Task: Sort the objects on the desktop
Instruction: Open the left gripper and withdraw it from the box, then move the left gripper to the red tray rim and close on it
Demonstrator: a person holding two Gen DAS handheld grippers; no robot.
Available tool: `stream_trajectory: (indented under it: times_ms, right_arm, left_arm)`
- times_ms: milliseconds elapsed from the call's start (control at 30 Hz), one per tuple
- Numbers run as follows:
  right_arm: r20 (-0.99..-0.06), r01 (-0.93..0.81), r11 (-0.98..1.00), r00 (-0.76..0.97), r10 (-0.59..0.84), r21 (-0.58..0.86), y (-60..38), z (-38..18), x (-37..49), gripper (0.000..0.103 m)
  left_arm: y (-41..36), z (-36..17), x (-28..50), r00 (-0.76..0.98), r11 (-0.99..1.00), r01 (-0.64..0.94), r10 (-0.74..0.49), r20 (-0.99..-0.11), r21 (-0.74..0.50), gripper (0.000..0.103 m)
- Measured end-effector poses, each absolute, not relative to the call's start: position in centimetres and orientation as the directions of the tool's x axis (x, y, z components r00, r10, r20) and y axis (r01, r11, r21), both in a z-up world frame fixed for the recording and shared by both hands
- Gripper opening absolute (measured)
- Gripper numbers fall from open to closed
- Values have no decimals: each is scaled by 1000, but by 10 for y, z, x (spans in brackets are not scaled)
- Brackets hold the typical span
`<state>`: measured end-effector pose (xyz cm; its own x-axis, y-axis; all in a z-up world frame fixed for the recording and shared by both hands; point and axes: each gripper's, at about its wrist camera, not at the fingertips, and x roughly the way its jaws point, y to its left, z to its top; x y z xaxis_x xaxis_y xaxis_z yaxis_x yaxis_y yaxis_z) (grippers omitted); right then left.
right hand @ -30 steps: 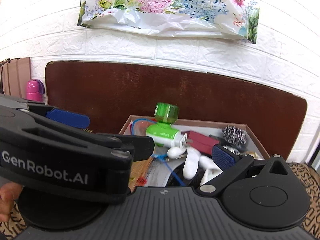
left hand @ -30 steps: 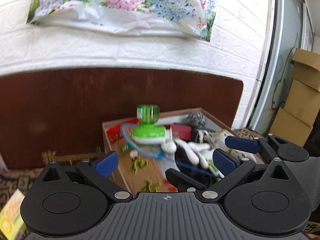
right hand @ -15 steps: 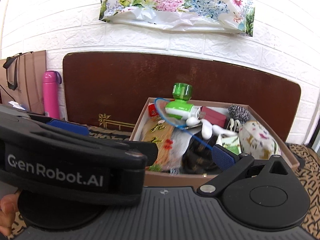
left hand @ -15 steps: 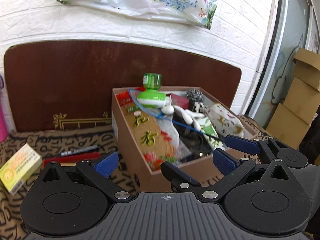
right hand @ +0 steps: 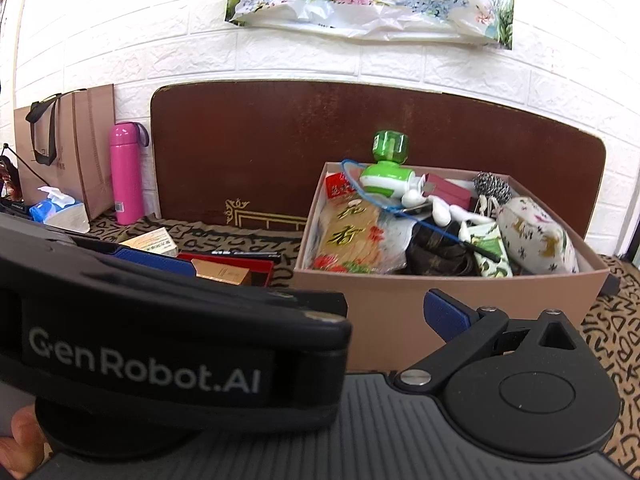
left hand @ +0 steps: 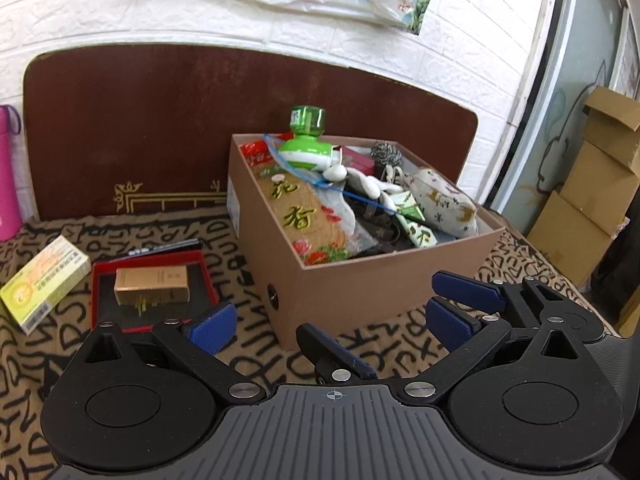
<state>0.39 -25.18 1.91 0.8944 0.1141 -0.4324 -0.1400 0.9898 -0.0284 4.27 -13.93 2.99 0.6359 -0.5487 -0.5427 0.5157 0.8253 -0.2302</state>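
A brown cardboard box [left hand: 360, 296] [right hand: 440, 292] stands on the patterned cloth, full of items: a green bottle [left hand: 307, 121] [right hand: 390, 146], a green-white device [left hand: 308, 156], white earphones [left hand: 372, 188], a floral pouch [left hand: 440, 200] [right hand: 536, 236] and a snack packet [left hand: 304, 216]. My left gripper [left hand: 328, 322] is open and empty, in front of the box's near corner. My right gripper [right hand: 320, 300] is open and empty beside it; the left gripper's body covers its left finger in the right wrist view.
Left of the box lie a red tray [left hand: 100, 276] holding a gold box [left hand: 152, 286], and a yellow-green medicine box [left hand: 40, 284]. A pink flask [right hand: 126, 172], a paper bag [right hand: 68, 140] and tissues [right hand: 60, 212] stand at the back left. Cardboard cartons [left hand: 592, 200] are stacked at right.
Both grippers have pulled back and up from over the box; the whole box and the items on the cloth to its left now show. Both stay open.
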Motion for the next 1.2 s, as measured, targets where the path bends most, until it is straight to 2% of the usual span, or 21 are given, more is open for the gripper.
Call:
stream_trajectory:
  times_ms: [533,833,1200]
  right_arm:
    - [-494,-280,958,843,213,-65,-201,-3,-1,103]
    - [-507,-354,932,820,266,-83,-168,-18,11,103]
    - [-533,-360,930,803,267,-77,-153,-37,42,103]
  left_arm:
    - [-80,0,35,633,850,421,-526,-568,-317,103]
    - [-49,-16,49,649,872,371,-490,-582,-320,103]
    - [-17,-31,85,687,908,281,-416,-596,-309,102]
